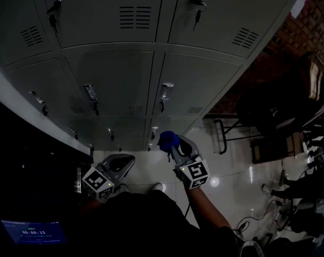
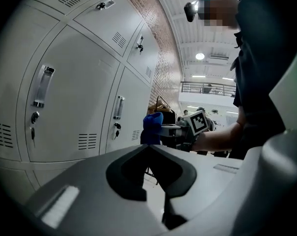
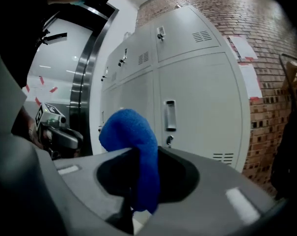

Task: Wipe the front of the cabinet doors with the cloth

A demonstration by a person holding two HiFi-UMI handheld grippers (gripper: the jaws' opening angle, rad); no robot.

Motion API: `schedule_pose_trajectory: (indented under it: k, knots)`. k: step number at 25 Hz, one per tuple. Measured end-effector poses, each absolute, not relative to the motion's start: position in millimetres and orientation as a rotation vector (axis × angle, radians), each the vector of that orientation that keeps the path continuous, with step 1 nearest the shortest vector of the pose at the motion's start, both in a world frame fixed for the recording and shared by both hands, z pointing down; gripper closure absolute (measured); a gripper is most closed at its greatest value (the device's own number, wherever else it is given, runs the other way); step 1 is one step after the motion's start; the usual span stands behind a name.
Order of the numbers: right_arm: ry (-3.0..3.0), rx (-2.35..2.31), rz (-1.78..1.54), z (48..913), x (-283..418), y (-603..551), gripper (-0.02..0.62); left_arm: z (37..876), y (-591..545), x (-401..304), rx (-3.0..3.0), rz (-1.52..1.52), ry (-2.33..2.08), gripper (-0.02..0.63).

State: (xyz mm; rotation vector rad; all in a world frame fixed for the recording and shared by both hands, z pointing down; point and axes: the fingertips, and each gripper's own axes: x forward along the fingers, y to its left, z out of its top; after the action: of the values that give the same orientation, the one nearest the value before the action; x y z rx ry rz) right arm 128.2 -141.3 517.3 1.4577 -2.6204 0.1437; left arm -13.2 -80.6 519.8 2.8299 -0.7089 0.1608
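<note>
Grey metal cabinet doors (image 1: 113, 84) with handles and key locks rise in front of me, filling the upper head view. They also show in the left gripper view (image 2: 74, 107) and the right gripper view (image 3: 197, 102). My right gripper (image 1: 170, 143) is shut on a blue cloth (image 1: 167, 140), held a short way off the lower doors, not touching them. The cloth (image 3: 133, 151) bulges up above the jaws and hangs down between them. My left gripper (image 1: 124, 165) sits lower left, shut with nothing in it (image 2: 149, 145), and it looks across at the blue cloth (image 2: 151, 128).
A brick wall (image 1: 301, 31) adjoins the lockers on the right. A dark chair with a bag (image 1: 279, 106) stands right of them on the shiny tiled floor (image 1: 226, 170). A lit screen (image 1: 33, 232) glows at bottom left. A dark metal frame (image 3: 84, 82) stands left of the lockers.
</note>
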Motion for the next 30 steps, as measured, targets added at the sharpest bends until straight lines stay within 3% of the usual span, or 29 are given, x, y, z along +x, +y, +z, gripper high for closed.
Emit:
schedule_pose_trajectory:
  k: [13, 30]
  knots:
    - [-2.826, 1.135, 0.158, 491, 23, -98, 0.517, 500, -78, -44, 2.894, 0.076, -0.817, 0.606]
    - [-2.854, 1.076, 0.086, 489, 16, -94, 0.517, 502, -75, -48, 2.895, 0.060, -0.835, 0.606]
